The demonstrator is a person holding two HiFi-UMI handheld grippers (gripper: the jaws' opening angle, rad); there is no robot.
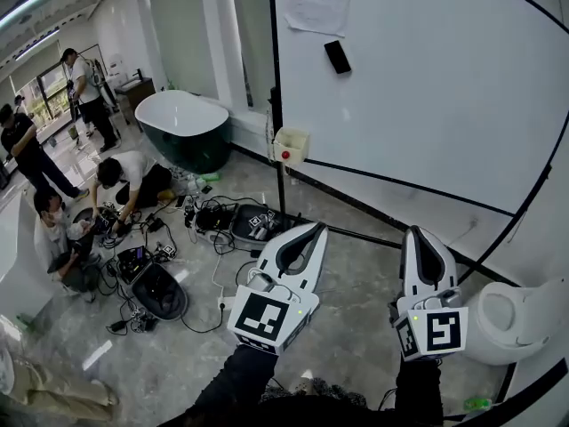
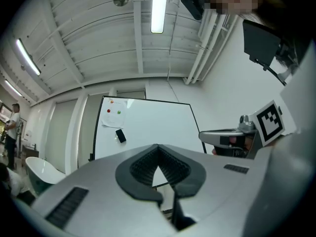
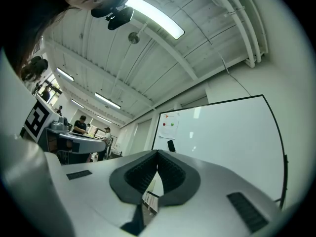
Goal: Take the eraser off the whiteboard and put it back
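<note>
A: Where is the eraser [image 1: 337, 57]?
B: On the whiteboard [image 1: 427, 105], near its top left corner, just below the paper sheet [image 1: 318, 3].
A: And the grippers?
B: The left gripper [image 1: 313, 231] and right gripper [image 1: 418, 236] both have their jaws pressed together, holding nothing, well apart from the board.

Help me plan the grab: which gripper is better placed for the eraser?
Probably right: the eraser lies almost straight ahead of the right gripper, but off to one side of the left gripper.
</note>
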